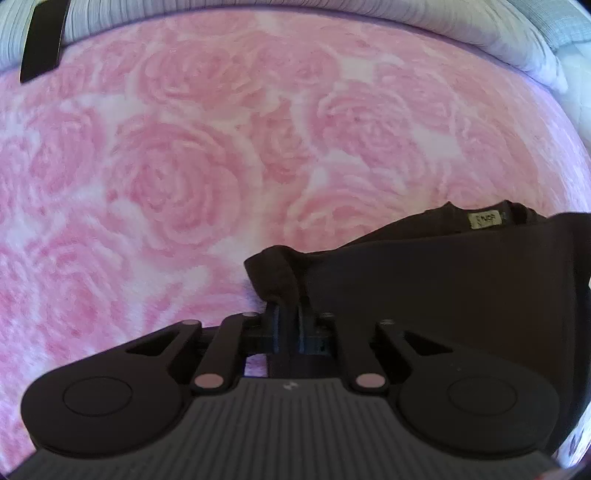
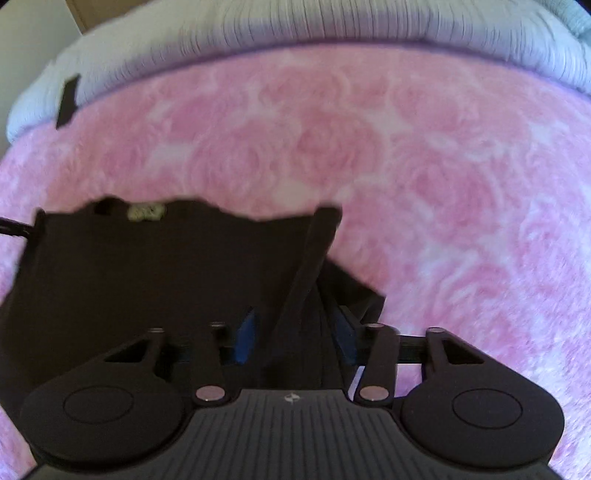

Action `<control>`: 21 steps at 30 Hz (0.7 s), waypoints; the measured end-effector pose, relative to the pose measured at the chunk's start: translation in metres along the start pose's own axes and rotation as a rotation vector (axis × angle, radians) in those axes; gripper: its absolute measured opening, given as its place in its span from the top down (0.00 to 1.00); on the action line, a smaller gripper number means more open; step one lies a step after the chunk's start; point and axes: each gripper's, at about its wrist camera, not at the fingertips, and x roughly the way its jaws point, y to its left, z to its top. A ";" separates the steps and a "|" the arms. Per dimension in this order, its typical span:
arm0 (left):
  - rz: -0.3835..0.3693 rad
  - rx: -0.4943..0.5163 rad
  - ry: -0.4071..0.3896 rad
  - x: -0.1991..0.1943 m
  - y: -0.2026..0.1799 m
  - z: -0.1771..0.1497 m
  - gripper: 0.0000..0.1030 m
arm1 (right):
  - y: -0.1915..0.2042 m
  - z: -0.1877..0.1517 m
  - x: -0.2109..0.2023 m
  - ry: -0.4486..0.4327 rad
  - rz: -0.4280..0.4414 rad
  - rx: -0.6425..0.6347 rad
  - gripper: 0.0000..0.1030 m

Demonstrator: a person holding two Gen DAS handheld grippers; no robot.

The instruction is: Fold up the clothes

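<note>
Pink, rose-patterned fleece covers the bed: a plush blanket fills most of both wrist views, and a ribbed pale grey-blue cover lies bunched along its far edge. A flat black strip lies across the line where the two meet, at the far left.

On the blanket lies a dark, almost black garment. From the left wrist it spreads to the right of the gripper, its long edge running from the fingertips up toward the far right, where a small pale label sits at the upper edge. From the right wrist the same garment lies mostly to the left, its ragged top edge running roughly crosswise, the label blurred near the upper left corner. A narrow dark band of the cloth rises from between the fingers toward the far side, tilting slightly right.

The left gripper has its fingers drawn close together, pinching a bunched corner of the garment just at the tips. The right gripper has its blue-padded fingers set apart, with folds of the garment passing between them; whether the pads press on the cloth cannot be told, since the view is blurred.
</note>
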 end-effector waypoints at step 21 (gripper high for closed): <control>-0.026 -0.108 -0.077 -0.031 0.006 -0.026 0.87 | -0.019 -0.039 -0.050 -0.019 -0.030 0.181 0.75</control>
